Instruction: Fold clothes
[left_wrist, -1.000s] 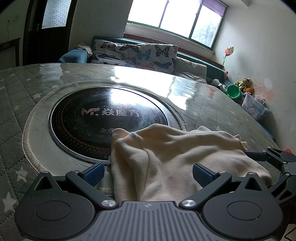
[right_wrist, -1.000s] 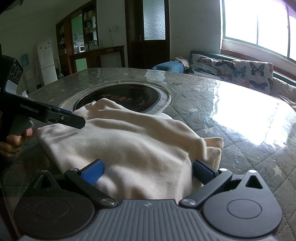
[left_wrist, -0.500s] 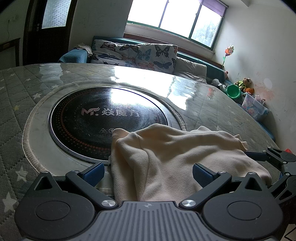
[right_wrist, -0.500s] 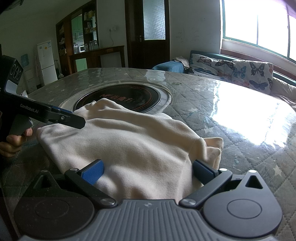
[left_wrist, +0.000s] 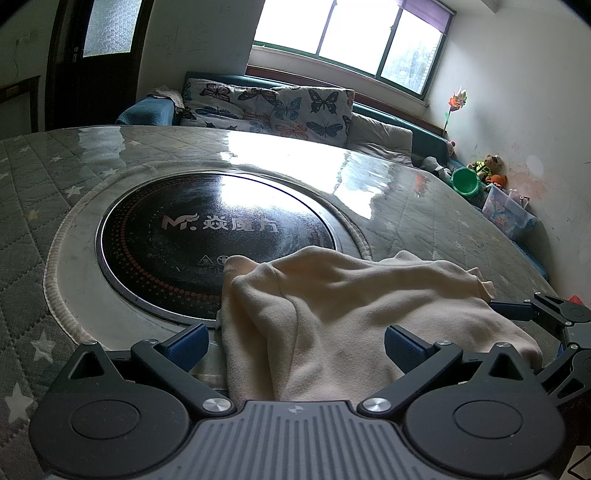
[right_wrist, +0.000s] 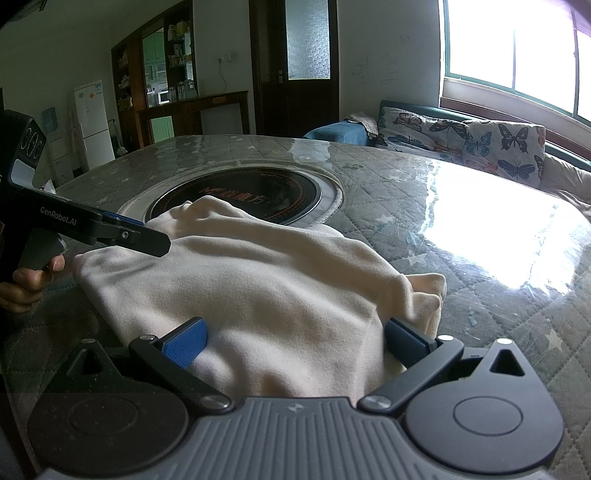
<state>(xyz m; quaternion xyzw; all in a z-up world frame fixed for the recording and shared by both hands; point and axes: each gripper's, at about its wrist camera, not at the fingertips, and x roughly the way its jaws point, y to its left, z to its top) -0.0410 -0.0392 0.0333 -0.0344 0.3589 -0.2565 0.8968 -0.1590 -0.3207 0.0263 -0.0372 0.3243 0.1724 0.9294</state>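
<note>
A cream fleece garment (left_wrist: 351, 314) lies bunched on the quilted table, its far edge over the rim of the round black cooktop (left_wrist: 207, 236). My left gripper (left_wrist: 295, 341) is open, its blue pads wide apart at the garment's near-left edge, cloth lying between them. My right gripper (right_wrist: 295, 341) is open too, its pads either side of the garment (right_wrist: 266, 291) at its near-right edge. The left gripper (right_wrist: 122, 232) also shows in the right wrist view, over the garment's left side. The right gripper's fingers (left_wrist: 517, 312) show at the right edge of the left wrist view.
The table (right_wrist: 424, 206) has a quilted grey cover under glossy plastic. A sofa with butterfly cushions (left_wrist: 273, 107) stands beyond the far edge. Toys and a plastic box (left_wrist: 506, 214) sit by the right wall. A fridge (right_wrist: 90, 122) and shelves stand far left.
</note>
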